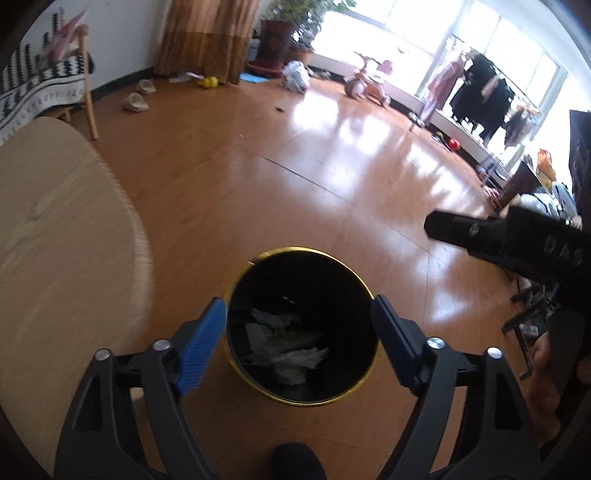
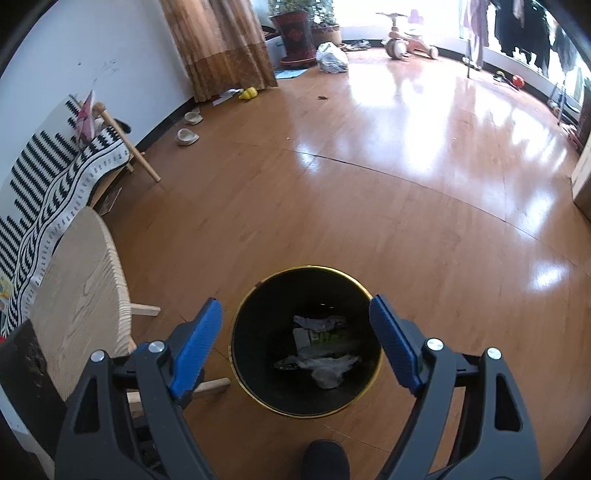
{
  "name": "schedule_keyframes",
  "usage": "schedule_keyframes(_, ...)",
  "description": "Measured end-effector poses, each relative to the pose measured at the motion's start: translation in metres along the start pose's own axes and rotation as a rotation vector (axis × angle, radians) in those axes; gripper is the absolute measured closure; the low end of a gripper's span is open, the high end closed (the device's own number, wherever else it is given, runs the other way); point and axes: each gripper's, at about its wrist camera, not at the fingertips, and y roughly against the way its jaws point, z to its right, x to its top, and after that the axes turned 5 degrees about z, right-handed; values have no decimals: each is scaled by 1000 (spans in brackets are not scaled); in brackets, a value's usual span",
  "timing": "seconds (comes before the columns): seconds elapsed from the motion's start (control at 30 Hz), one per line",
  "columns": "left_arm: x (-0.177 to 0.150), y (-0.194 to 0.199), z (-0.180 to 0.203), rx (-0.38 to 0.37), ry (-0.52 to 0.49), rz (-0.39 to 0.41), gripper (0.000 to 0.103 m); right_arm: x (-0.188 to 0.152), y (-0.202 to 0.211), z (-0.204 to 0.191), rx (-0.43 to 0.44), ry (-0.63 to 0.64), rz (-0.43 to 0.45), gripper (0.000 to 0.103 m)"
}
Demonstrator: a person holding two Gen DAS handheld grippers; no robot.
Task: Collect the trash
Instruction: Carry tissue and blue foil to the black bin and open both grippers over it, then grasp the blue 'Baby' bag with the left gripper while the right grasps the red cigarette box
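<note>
A round black bin with a gold rim (image 1: 291,254) stands on the wooden floor, seen from above in both wrist views (image 2: 306,268). Crumpled white and grey wrappers (image 1: 288,350) lie at its bottom, with a green-printed packet among them (image 2: 321,338). My left gripper (image 1: 299,317) hangs over the bin's mouth, open, with nothing between its blue pads (image 1: 201,347). My right gripper (image 2: 295,317) is also above the bin, open and empty. In the left wrist view the right gripper's black body (image 1: 517,240) shows at the right edge, held by a hand (image 1: 546,384).
A round light-wood table (image 1: 55,258) stands left of the bin (image 2: 85,314). A chair with a black-and-white patterned throw (image 2: 55,184) is behind it. Farther off lie slippers (image 2: 186,136), a yellow toy (image 2: 248,93), a plastic bag (image 2: 332,57), a plant pot (image 2: 295,33) and a tricycle (image 2: 406,40). A dark shoe tip (image 2: 325,458) is near the bin.
</note>
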Motion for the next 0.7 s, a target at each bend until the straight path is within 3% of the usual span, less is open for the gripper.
schedule_keyframes(0.2, 2, 49, -48, 99, 73, 69, 15, -4, -8, -46, 40, 66, -18, 20)
schedule_keyframes(0.37, 3, 110, -111, 210, 143, 127, 15, -11, -5, -109, 114, 136, -17, 20)
schedule_keyframes(0.57, -8, 193, -189, 366, 224, 207, 15, -33, -1, -212, 233, 255, -37, 20)
schedule_keyframes(0.7, -33, 261, -260, 499, 330, 261, 15, -55, 4, -283, 312, 352, -48, 20)
